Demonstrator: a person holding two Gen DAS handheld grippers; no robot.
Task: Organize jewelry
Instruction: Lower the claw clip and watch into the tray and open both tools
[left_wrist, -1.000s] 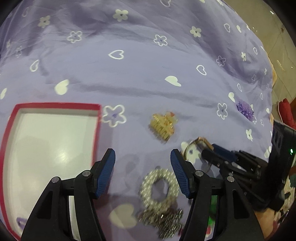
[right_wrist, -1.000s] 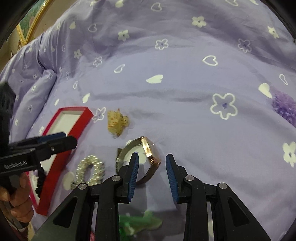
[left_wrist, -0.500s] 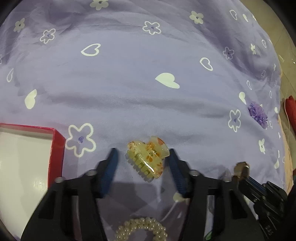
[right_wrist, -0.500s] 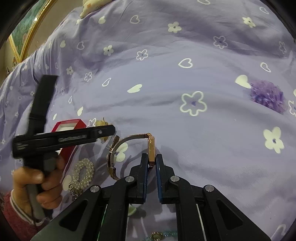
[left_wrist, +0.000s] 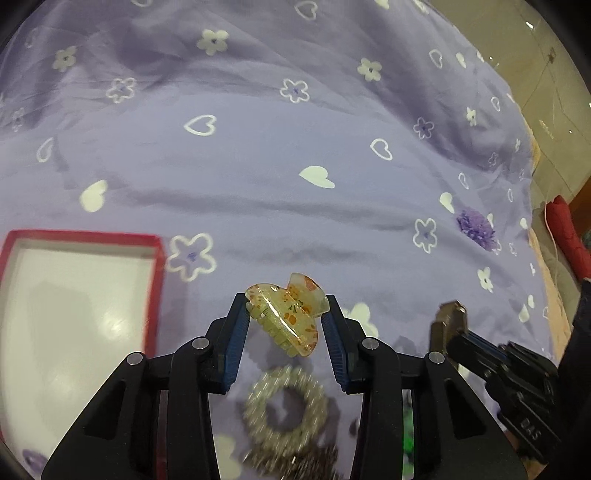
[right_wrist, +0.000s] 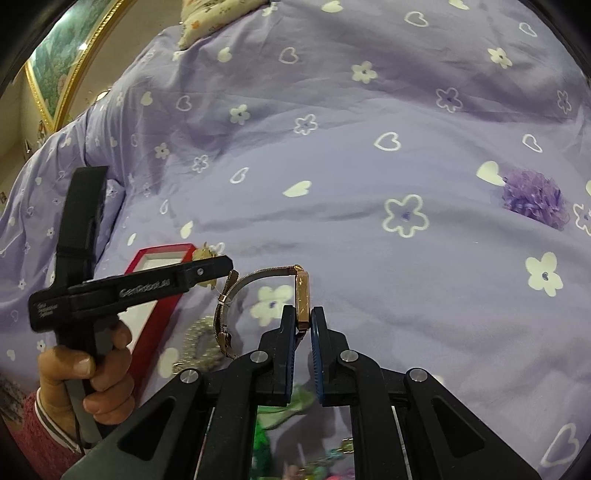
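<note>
My left gripper (left_wrist: 286, 317) is shut on a yellow hair claw clip (left_wrist: 286, 317) with orange flecks and holds it above the purple bedsheet. My right gripper (right_wrist: 303, 321) is shut on a rose-gold watch (right_wrist: 301, 295); its mesh band (right_wrist: 229, 302) hangs to the left. The watch and right gripper also show at the right of the left wrist view (left_wrist: 448, 325). A red box (left_wrist: 74, 295) with a white inside lies open at the left. A pearl bracelet (left_wrist: 286, 402) lies on the sheet below the clip.
A purple flower hair piece (left_wrist: 476, 229) lies on the sheet at the right. A dark chain (left_wrist: 295, 461) lies by the pearl bracelet. Green items (right_wrist: 280, 410) lie near the bottom of the right wrist view. The bed edge and floor are at the far right.
My left gripper closed on the claw clip and lifted it off the sheet. My right gripper closed on the watch and raised it.
</note>
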